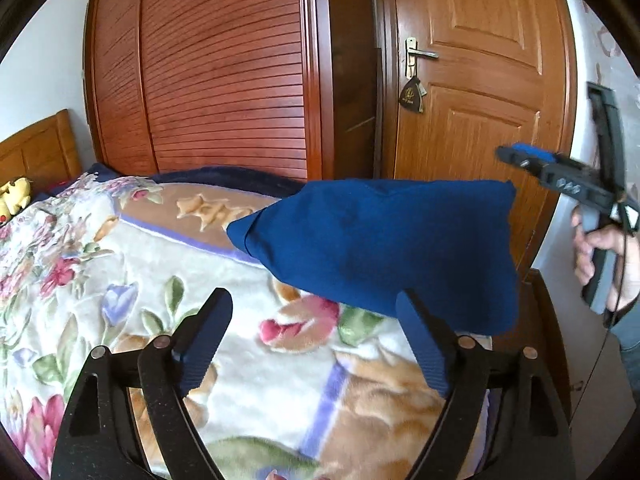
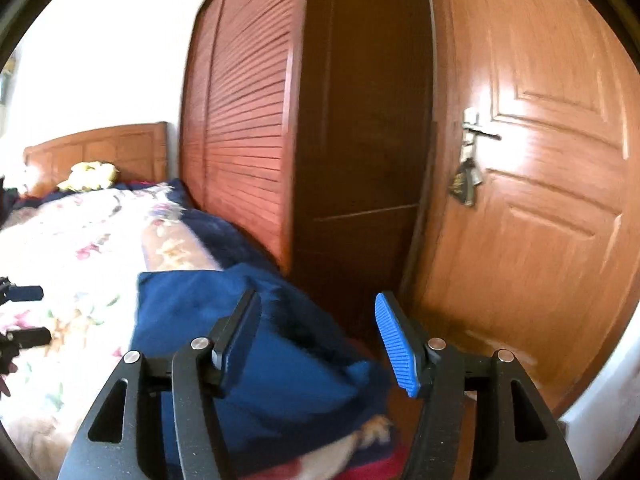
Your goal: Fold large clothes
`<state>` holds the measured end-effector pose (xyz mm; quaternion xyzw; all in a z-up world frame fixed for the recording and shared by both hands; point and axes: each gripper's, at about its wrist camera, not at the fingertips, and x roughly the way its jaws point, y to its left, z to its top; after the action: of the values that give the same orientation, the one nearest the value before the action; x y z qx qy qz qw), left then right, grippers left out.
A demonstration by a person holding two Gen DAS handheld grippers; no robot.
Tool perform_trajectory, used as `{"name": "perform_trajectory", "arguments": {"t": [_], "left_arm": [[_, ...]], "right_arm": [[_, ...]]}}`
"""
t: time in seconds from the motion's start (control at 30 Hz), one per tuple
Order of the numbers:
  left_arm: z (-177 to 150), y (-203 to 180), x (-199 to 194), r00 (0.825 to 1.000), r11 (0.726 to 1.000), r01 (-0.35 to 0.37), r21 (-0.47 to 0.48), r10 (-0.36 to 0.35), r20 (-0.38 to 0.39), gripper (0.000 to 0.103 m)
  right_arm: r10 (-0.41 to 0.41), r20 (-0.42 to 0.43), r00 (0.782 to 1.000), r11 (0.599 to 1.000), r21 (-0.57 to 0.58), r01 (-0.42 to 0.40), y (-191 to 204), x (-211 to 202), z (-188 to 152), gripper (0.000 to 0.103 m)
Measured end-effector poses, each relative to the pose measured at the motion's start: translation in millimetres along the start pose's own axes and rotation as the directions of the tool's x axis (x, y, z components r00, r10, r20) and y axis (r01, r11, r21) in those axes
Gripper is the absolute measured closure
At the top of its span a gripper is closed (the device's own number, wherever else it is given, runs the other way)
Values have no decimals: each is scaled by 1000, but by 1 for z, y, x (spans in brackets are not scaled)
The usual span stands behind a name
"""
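A dark blue garment (image 1: 384,248) lies folded into a compact bundle on the floral blanket (image 1: 120,264) at the bed's foot end. It also shows in the right wrist view (image 2: 248,344). My left gripper (image 1: 316,320) is open and empty, just in front of the bundle's near edge. My right gripper (image 2: 316,336) is open and empty, above the bundle's right side. In the left wrist view the right gripper (image 1: 516,156) is off the bundle's far right corner, held by a hand (image 1: 600,256). The left gripper's fingers (image 2: 24,314) show at the left edge of the right wrist view.
A slatted wooden wardrobe (image 1: 224,80) stands along the far side of the bed. A wooden door (image 1: 480,80) with a handle and hanging keys (image 1: 412,96) is beside it. A yellow plush toy (image 1: 14,196) lies by the wooden headboard (image 1: 40,148).
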<state>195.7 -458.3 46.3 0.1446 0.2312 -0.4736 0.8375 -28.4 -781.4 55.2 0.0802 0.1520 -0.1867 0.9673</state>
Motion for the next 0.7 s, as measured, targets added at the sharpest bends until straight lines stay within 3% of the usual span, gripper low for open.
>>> {"name": "perform_trajectory", "arguments": {"t": [0.1,0.23,0.33,0.5,0.6,0.7], "left_arm": [[-7,-2,-11,1000,1000,-1,-1,1,-1,18],[-15,-1,-26,1000,1000,-8,-7,8,-1,18],[-22,1,-43,1000,1000,-28,-5,28,14,18],[-43,16,-79,998,997,-59,-53,61,30,18],[-59,26,-101,994,992,-104,-75,106,23,18],[-73,39,-126,990,984,-136,-116,141,30,18]], "right_arm": [[42,-76,996,999,10,-42,-1,26,-13,42],[-11,-162,987,1000,-6,10,0,48,-31,41],[-33,-257,966,999,-44,23,-1,62,-43,41],[-52,-228,972,998,-41,44,7,49,-34,41],[-55,-192,980,997,-65,43,34,36,-31,41],[-1,-154,988,997,-74,-11,66,3,-26,41]]}}
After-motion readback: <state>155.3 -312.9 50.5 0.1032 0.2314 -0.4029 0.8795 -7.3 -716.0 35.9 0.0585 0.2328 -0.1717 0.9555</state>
